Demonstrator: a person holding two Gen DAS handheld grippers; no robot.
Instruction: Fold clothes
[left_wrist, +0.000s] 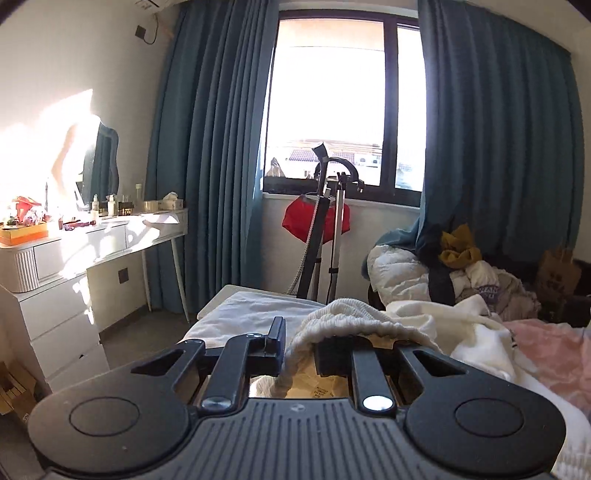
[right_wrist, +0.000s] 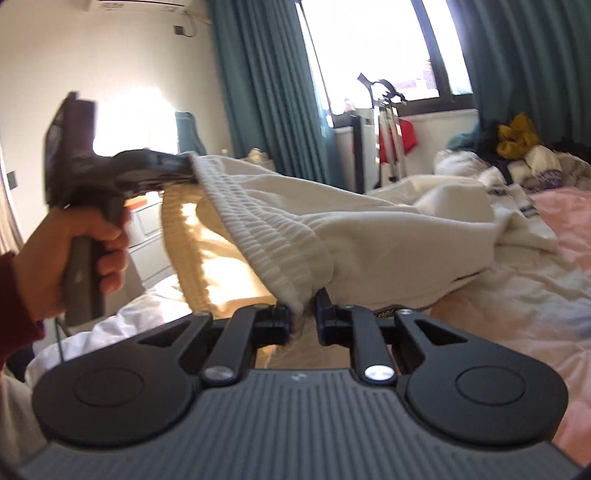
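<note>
- Left wrist view: a bed (left_wrist: 236, 314) with white and pink bedding is seen below a bright window (left_wrist: 332, 110) framed by teal curtains (left_wrist: 207, 147); a white dressing table (left_wrist: 110, 236) is set against the left wall; a garment steamer stand (left_wrist: 332, 206) is placed under the sill; a heap of clothes (left_wrist: 461, 266) is piled at the right.
- The cream garment (left_wrist: 351, 317), ribbed at its waistband, is draped over the left gripper (left_wrist: 299, 350); its band is pinched between the 2 nearly closed fingers, and the rest is trailed across the bed to the right.
- Right wrist view: the same bed (right_wrist: 535, 295), curtains (right_wrist: 266, 92) and steamer stand (right_wrist: 388, 110) are shown, tilted.
- The cream garment (right_wrist: 332, 229) is stretched by its waistband between the 2 grippers, lifted off the bedding.
- The right gripper (right_wrist: 303, 314) is clamped on the band's lower end; the left gripper (right_wrist: 184, 166), blurred, is clamped on the upper end and is held level by a hand (right_wrist: 74, 251) in a dark red sleeve (right_wrist: 14, 306).
</note>
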